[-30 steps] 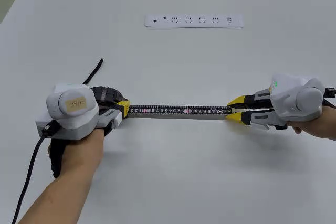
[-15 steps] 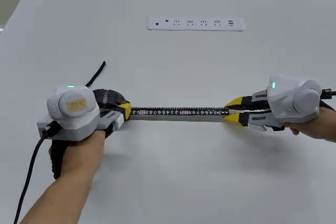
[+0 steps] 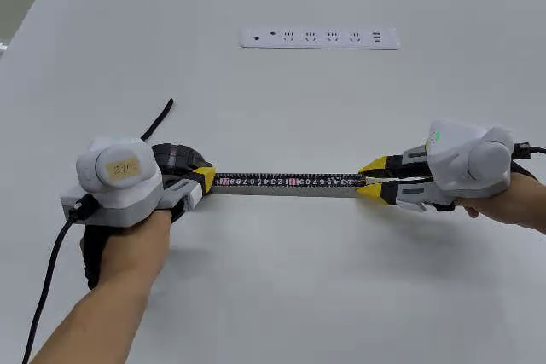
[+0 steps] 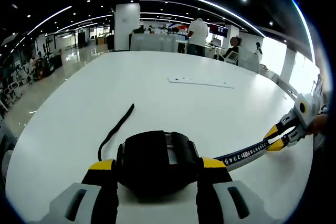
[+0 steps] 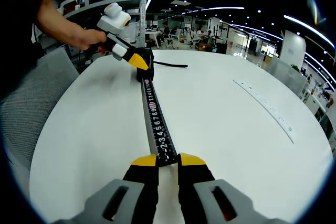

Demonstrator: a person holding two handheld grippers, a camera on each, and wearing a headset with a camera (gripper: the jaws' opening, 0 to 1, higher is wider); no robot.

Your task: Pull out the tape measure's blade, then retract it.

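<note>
Black and likely rigid, the tape measure case (image 4: 157, 150) sits clamped in the left hand-held gripper (image 4: 157, 164), its thin, springy blade (image 3: 290, 181) running over the surface (image 3: 281, 287) to the right hand-held gripper (image 5: 160, 159), clenched on the tip, which we judge slippery.

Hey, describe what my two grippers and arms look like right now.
Both grippers have white-grey bodies and black jaws with yellow tips. The left gripper carries a tan label and trails a black cable. The right gripper shows a small green light. Forearms are bare.
</note>
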